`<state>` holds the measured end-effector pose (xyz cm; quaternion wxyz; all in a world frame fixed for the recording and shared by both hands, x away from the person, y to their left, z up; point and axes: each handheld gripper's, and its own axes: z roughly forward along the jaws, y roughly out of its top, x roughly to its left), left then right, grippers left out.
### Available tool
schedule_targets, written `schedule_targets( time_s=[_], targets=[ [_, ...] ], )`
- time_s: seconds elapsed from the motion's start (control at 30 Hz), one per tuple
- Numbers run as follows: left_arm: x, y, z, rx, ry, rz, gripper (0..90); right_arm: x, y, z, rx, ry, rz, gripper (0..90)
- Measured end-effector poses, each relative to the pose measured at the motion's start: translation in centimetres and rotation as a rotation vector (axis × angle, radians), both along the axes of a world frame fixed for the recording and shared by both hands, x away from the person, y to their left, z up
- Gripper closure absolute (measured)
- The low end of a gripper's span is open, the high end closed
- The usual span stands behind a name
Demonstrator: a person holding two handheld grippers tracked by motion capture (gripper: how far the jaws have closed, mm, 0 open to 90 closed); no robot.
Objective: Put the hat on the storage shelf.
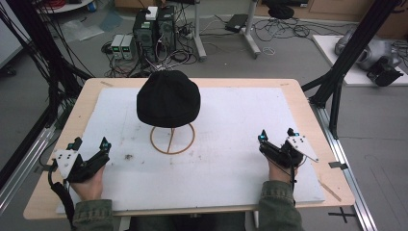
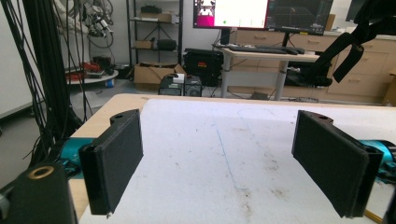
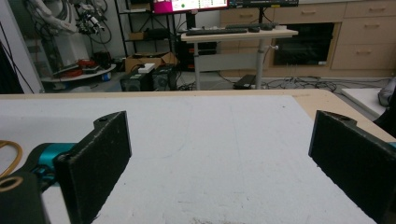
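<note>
A black knit hat (image 1: 168, 98) sits on top of a wooden stand whose ring base (image 1: 172, 138) rests on the white mat, at the middle toward the far side. My left gripper (image 1: 90, 143) lies near the front left corner of the mat, open, with nothing between its jaws (image 2: 224, 163). My right gripper (image 1: 276, 134) rests near the front right, also open and empty (image 3: 219, 163). Both stand well apart from the hat. A sliver of the ring base (image 3: 9, 156) shows at the left edge of the right gripper view.
The white mat (image 1: 231, 159) covers most of the wooden table (image 1: 308, 110) and bears a few dirt marks. Black frame posts (image 1: 346, 62) stand at the table's right and left sides. Computers and cables lie on the floor beyond the far edge.
</note>
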<state>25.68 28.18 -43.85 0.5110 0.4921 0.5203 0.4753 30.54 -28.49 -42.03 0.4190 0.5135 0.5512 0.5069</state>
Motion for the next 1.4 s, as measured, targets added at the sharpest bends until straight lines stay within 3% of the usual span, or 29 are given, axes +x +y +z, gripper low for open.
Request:
schedule_targets(
  time_s=[1.03,1.4],
  targets=[
    [0.3,-1.1,-0.1,0.019,0.029,-0.024,17.1,0.0,-0.1,-0.2,-0.005,0.019,0.012,4.8],
    [0.4,-0.9,0.0,0.027,0.060,-0.048,17.0,0.0,-0.2,-0.2,-0.011,0.018,0.014,4.8]
  ],
)
